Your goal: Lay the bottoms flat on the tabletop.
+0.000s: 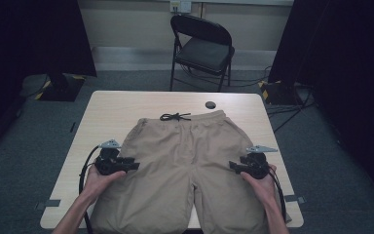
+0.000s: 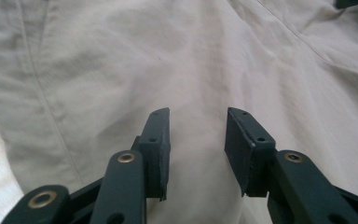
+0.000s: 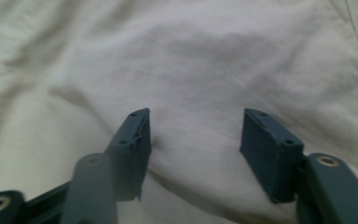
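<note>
Below, tan shorts [image 1: 185, 161] lie flat between left gripper [image 1: 135, 165] and right gripper [image 1: 232, 165], jaws apart.

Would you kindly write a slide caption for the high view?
Khaki shorts spread on a table, an open hand-held gripper at each leg: left, right.

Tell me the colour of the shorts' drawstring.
Black drawstring, against the tan shorts; clearest in the high view.

Recording studio — black curtains [image 1: 34, 34], taped cables [image 1: 292, 105].
</note>
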`<move>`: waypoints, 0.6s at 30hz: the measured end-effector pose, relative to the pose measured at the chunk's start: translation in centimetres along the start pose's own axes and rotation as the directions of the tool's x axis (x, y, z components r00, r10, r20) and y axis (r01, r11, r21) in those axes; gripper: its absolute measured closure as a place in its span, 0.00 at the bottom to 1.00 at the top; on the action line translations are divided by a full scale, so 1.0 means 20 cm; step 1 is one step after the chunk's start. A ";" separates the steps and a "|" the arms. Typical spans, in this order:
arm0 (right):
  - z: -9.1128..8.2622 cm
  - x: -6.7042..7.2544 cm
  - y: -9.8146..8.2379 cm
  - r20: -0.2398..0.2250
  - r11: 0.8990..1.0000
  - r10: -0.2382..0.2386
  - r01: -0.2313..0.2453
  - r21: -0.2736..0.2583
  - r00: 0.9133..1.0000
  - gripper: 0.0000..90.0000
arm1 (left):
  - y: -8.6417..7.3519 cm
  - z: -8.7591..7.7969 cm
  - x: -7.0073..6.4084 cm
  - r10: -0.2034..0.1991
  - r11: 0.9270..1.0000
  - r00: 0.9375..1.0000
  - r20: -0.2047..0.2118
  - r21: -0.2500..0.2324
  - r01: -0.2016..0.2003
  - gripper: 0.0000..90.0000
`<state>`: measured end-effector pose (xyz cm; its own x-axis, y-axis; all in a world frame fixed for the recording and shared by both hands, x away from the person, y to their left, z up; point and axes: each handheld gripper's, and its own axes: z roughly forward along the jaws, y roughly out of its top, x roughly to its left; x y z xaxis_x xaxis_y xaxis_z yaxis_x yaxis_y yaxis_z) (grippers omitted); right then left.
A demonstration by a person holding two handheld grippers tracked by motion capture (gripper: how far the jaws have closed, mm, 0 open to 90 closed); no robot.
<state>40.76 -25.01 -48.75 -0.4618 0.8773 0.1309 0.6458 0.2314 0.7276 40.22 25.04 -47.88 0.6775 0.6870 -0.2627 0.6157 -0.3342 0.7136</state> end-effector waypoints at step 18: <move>-0.03 0.01 -0.06 0.019 1.000 -0.002 0.002 -0.002 1.000 0.43 | -0.18 -0.08 -0.16 0.033 0.998 0.999 -0.010 0.060 -0.032 0.61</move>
<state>39.66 -25.35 -49.19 -0.4516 0.8845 0.1169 0.6439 0.2324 0.7290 35.17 25.02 -48.62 0.6935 0.6818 -0.2327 0.6165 -0.3945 0.6814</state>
